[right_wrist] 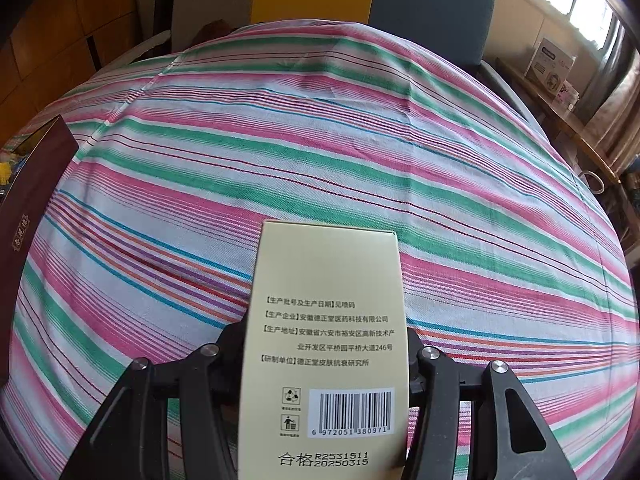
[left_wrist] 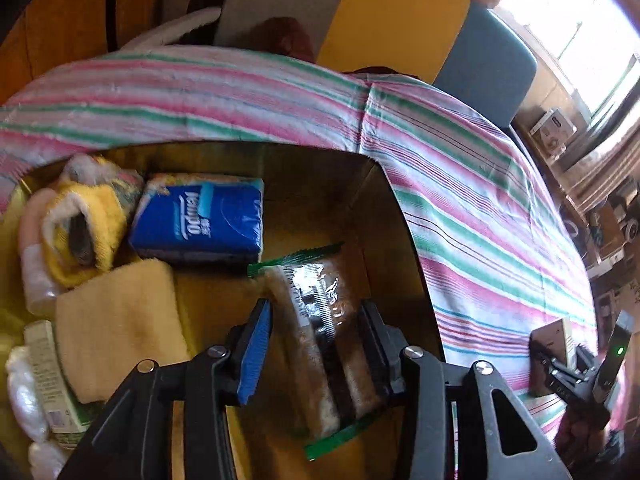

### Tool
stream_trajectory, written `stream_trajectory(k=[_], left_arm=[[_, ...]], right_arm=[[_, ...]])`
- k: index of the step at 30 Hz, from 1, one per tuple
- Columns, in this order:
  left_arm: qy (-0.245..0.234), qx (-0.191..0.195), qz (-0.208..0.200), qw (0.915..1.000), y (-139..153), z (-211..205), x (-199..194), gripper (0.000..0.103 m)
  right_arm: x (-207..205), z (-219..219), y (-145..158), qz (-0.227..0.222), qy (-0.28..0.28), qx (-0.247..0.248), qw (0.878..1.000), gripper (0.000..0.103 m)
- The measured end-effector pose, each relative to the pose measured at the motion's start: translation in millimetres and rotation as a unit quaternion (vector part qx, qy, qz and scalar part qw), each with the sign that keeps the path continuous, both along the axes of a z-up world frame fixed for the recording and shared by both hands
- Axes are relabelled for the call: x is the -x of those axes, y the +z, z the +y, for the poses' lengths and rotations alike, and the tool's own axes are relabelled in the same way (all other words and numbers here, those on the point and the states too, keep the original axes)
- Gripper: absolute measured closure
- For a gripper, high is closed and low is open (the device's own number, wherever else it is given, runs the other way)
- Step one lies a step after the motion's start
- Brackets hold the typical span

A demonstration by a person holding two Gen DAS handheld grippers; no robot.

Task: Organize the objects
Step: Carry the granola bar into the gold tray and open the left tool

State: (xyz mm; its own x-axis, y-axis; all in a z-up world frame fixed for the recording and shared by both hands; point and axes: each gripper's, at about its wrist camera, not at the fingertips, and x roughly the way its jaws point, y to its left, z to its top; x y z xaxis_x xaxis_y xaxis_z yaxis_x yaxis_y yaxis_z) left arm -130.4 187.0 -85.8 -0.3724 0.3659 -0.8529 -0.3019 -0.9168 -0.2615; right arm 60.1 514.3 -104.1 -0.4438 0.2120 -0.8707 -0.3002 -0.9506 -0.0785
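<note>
My left gripper hangs over an open cardboard box. A clear, green-edged snack packet lies between its jaws; the blue left pad stands apart from it, so the gripper is open. The box holds a blue tissue pack, a yellow cloth, a yellow stuffed toy and small bottles. My right gripper is shut on a cream carton with a barcode, held above the striped cloth. It also shows in the left wrist view.
The striped cloth covers the table. A dark red box stands at the left edge of the right wrist view. Grey, yellow and blue chair backs stand behind the table. Shelves with boxes are at the right.
</note>
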Motion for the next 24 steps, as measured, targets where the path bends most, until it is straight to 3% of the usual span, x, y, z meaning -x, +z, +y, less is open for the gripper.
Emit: stream_trajectory(k=[16, 24], left_arm=[[-0.016, 0.053, 0.144, 0.988, 55.5, -30.5, -69.8, 0.054], [-0.016, 0.064, 0.176, 0.9823, 70.9, -49.1, -92.3, 0.054]], right_arm=[[1.9, 0.8, -0.7, 0.003, 0.002, -0.004, 1.0, 0.048], [-0.7, -1.1, -0.8, 0.01, 0.002, -0.008, 1.0, 0.048]])
